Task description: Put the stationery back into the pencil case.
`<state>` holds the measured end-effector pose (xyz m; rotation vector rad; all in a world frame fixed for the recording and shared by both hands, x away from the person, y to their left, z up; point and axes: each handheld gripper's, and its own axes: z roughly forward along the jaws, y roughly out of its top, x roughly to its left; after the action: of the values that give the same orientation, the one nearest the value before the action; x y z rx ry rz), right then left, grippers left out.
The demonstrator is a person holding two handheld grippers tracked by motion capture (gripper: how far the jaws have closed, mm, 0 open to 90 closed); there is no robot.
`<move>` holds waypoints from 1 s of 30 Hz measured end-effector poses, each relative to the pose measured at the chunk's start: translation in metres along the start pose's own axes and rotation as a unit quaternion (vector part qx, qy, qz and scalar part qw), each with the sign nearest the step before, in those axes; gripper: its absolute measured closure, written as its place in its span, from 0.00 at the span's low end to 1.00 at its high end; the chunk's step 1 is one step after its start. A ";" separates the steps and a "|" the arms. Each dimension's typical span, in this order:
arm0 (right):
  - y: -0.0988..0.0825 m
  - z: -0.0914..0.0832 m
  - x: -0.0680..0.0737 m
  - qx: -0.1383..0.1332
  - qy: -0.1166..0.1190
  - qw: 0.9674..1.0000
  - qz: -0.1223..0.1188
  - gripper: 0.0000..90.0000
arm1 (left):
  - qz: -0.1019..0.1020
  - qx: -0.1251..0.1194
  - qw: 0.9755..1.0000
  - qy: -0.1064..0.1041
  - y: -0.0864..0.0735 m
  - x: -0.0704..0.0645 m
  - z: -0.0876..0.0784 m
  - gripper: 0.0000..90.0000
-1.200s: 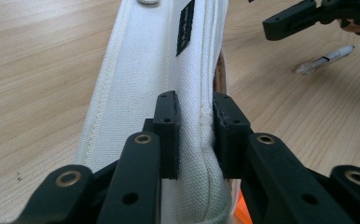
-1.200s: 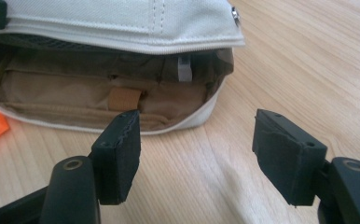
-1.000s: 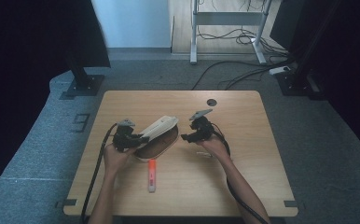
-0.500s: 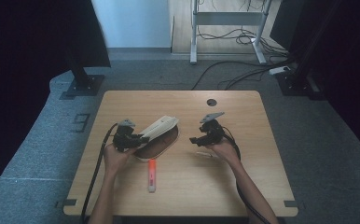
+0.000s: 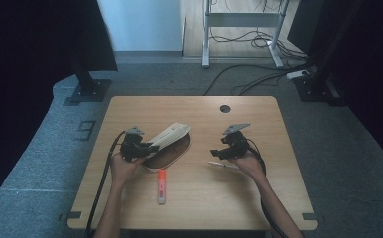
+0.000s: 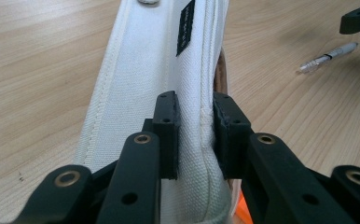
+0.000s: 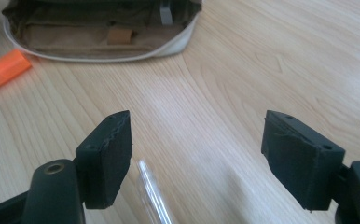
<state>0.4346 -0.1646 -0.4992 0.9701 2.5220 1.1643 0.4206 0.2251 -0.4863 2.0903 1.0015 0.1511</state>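
White pencil case (image 5: 168,140) is lying open near the middle of the wooden table (image 5: 259,198), its flap being pinched and held up by the left gripper (image 6: 194,135), jaws clamped on the fabric edge. Right gripper (image 7: 197,154) is hovering well apart from the case, jaws having just been opening and standing wide over a clear pen (image 7: 154,198) on the table, not pressing it. Orange highlighter (image 5: 161,186) is lying just in front of the case.

Left gripper (image 5: 147,147) fingers (image 6: 167,126) pinched tight; right gripper (image 5: 214,153) fingers spread.
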 end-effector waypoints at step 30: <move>-0.065 -0.024 -0.006 0.027 0.003 1.000 0.000 0.59 | -0.001 0.001 1.000 0.002 0.000 -0.001 0.001 0.81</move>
<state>0.3979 -0.2139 -0.5315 0.9793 2.5705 1.1067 0.4199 0.2237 -0.4866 2.0917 1.0061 0.1547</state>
